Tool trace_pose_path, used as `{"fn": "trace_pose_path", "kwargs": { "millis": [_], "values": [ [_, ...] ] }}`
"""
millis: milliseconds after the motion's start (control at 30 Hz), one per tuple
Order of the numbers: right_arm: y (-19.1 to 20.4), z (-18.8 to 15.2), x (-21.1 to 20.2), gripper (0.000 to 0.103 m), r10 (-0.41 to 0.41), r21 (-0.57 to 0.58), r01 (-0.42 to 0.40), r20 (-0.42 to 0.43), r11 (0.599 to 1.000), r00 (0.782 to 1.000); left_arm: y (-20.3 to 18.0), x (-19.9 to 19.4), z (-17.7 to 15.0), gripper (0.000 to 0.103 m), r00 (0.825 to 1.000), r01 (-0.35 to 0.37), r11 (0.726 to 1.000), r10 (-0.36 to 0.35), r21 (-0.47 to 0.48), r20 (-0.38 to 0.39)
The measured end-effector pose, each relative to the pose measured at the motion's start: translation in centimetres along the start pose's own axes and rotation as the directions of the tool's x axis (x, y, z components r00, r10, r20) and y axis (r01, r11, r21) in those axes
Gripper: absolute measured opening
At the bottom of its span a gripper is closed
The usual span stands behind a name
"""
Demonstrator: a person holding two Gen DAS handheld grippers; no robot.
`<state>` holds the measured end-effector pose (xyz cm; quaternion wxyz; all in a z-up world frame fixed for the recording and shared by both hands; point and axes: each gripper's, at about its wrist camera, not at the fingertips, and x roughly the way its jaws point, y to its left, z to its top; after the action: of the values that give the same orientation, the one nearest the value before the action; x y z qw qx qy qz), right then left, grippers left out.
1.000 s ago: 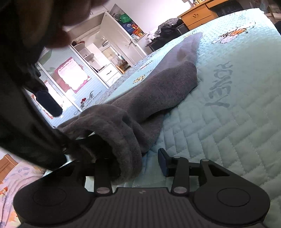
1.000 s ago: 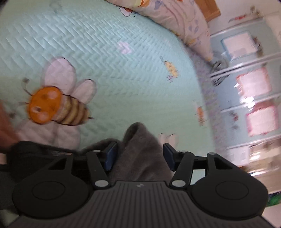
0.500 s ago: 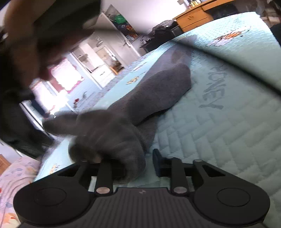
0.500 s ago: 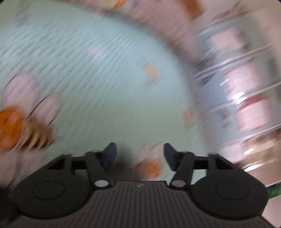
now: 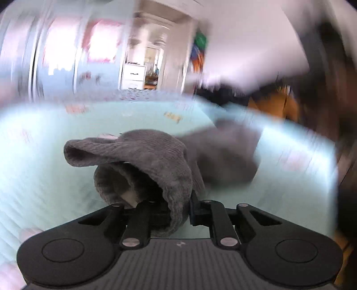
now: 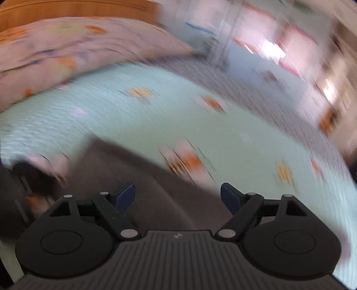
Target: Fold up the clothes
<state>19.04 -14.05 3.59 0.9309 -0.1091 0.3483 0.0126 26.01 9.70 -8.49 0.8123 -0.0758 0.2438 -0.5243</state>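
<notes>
Grey fleece filled the middle of the left wrist view, where we saw the grey garment [image 5: 156,156] bunched between the fingers of the left hand-held gripper [image 5: 176,212]. Its fingers were drawn narrow on a thick fold of the cloth, and the fold hung over the left finger and hid it. From that grip the garment stretched away toward 2 o'clock across the pale green quilted bed cover [image 5: 40,178], its far end lost in motion blur. An open doorway [image 5: 142,71] stood at 12 o'clock beyond the bed, the one fairly sharp patch in a smeared room.

We found the right hand-held gripper [image 6: 177,197] standing wide, its blue pads [image 6: 126,197] well apart with nothing between them. A blurred grey-brown stretch of the garment [image 6: 156,178] lay below and ahead of it, running from 9 o'clock toward the centre of the right wrist view; we could not tell whether the pads touched it. Green bed cover [image 6: 245,133] printed with orange motifs spread toward 2 o'clock, and a pink floral pillow [image 6: 55,55] lay along its edge at 10 o'clock, in front of a wooden headboard [image 6: 78,9].
</notes>
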Motion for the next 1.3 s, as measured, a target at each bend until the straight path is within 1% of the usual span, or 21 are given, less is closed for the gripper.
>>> {"fn": "trace_pose_path", "kwargs": {
  "millis": [67, 200, 267, 333, 400, 433, 467, 533, 667, 700, 733, 800, 833, 967, 1000, 1067, 1100, 1133, 1167, 1233, 1300],
  "values": [
    [-3.7, -3.4, -0.3, 0.084, 0.038, 0.168, -0.029, -0.051, 0.985, 0.998, 1.9, -0.9, 0.6, 0.013, 0.997, 0.063, 0.992, -0.058, -0.106, 0.046],
    [-8.6, -9.6, -1.7, 0.084, 0.171, 0.422, -0.141, -0.034, 0.896, 0.985, 2.1, -2.1, 1.9, 0.013, 0.995, 0.073, 0.99, -0.065, -0.118, 0.077],
    [-10.4, -12.1, -1.9, 0.083, 0.236, 0.512, -0.208, 0.011, 0.834, 0.972, 1.1, -2.5, 2.1, 0.013, 0.993, 0.102, 0.991, -0.096, -0.082, 0.074],
    [-12.4, -14.2, -1.9, 0.083, 0.326, 0.591, -0.334, 0.125, 0.734, 0.937, -0.1, -2.8, 2.1, 0.013, 0.996, 0.088, 0.996, -0.088, -0.013, 0.022],
    [-13.5, -15.1, -0.1, 0.082, 0.401, 0.616, -0.42, 0.179, 0.666, 0.898, -1.0, -3.0, 1.8, 0.013, 0.998, 0.037, 0.998, -0.034, 0.057, -0.045],
    [-13.9, -15.5, 0.8, 0.081, 0.402, 0.625, -0.421, 0.181, 0.658, 0.898, -1.4, -3.1, 1.6, 0.014, 0.997, 0.011, 0.996, -0.004, 0.093, -0.077],
    [-14.3, -15.9, 1.4, 0.081, 0.41, 0.631, -0.434, 0.194, 0.643, 0.891, -1.8, -2.9, 1.3, 0.014, 0.993, -0.025, 0.991, 0.04, 0.13, -0.111],
    [-15.2, -16.9, 2.7, 0.079, 0.464, 0.657, -0.499, 0.247, 0.565, 0.851, -2.3, -2.1, 0.7, 0.016, 0.976, -0.096, 0.974, 0.134, 0.207, -0.174],
    [-15.8, -18.0, 4.9, 0.078, 0.503, 0.707, -0.58, 0.358, 0.405, 0.787, -3.3, -1.6, 0.5, 0.016, 0.96, -0.144, 0.951, 0.202, 0.273, -0.197],
    [-15.9, -18.1, 5.1, 0.076, 0.499, 0.715, -0.587, 0.377, 0.379, 0.781, -3.5, -1.9, 0.5, 0.017, 0.959, -0.148, 0.949, 0.206, 0.277, -0.193],
    [-16.0, -18.1, 5.3, 0.068, 0.493, 0.723, -0.592, 0.393, 0.356, 0.776, -3.7, -2.3, 0.6, 0.017, 0.959, -0.151, 0.948, 0.209, 0.28, -0.189],
    [-16.4, -17.5, 5.5, 0.038, 0.472, 0.731, -0.582, 0.397, 0.357, 0.787, -3.9, -3.0, 0.4, 0.018, 0.955, -0.154, 0.946, 0.217, 0.285, -0.204],
    [-16.9, -17.0, 5.5, 0.011, 0.454, 0.73, -0.571, 0.393, 0.375, 0.8, -3.8, -3.0, 0.3, 0.018, 0.952, -0.155, 0.946, 0.22, 0.286, -0.212],
    [-18.5, -15.0, 4.2, 0.006, 0.391, 0.691, -0.586, 0.444, 0.422, 0.806, -2.8, -2.9, 0.2, 0.021, 0.949, -0.16, 0.947, 0.225, 0.278, -0.22],
    [-18.3, -14.9, 4.6, 0.006, 0.411, 0.691, -0.587, 0.431, 0.422, 0.803, -2.4, -2.9, 0.0, 0.021, 0.951, -0.163, 0.951, 0.222, 0.263, -0.214],
    [-17.8, -14.9, 5.3, 0.015, 0.454, 0.694, -0.589, 0.404, 0.413, 0.794, -1.7, -2.7, -0.1, 0.022, 0.954, -0.171, 0.957, 0.22, 0.234, -0.202],
    [-17.2, -15.5, 5.5, 0.018, 0.487, 0.712, -0.597, 0.398, 0.37, 0.777, -1.8, -2.5, -0.2, 0.022, 0.955, -0.17, 0.956, 0.22, 0.239, -0.2],
    [-16.3, -16.3, 5.4, 0.034, 0.5, 0.714, -0.602, 0.399, 0.357, 0.769, -1.9, -2.4, -0.3, 0.022, 0.955, -0.168, 0.954, 0.22, 0.248, -0.199],
    [-15.5, -16.9, 5.3, 0.057, 0.511, 0.713, -0.609, 0.4, 0.348, 0.761, -2.2, -2.4, -0.3, 0.022, 0.954, -0.167, 0.951, 0.222, 0.26, -0.2],
    [-13.4, -17.7, 4.8, 0.075, 0.509, 0.687, -0.619, 0.403, 0.381, 0.761, -2.8, -2.2, 0.0, 0.022, 0.954, -0.162, 0.947, 0.222, 0.277, -0.201],
    [-12.4, -17.8, 4.7, 0.075, 0.502, 0.659, -0.63, 0.413, 0.411, 0.76, -3.1, -2.1, 0.3, 0.022, 0.956, -0.159, 0.946, 0.219, 0.282, -0.194]
  ]
}}
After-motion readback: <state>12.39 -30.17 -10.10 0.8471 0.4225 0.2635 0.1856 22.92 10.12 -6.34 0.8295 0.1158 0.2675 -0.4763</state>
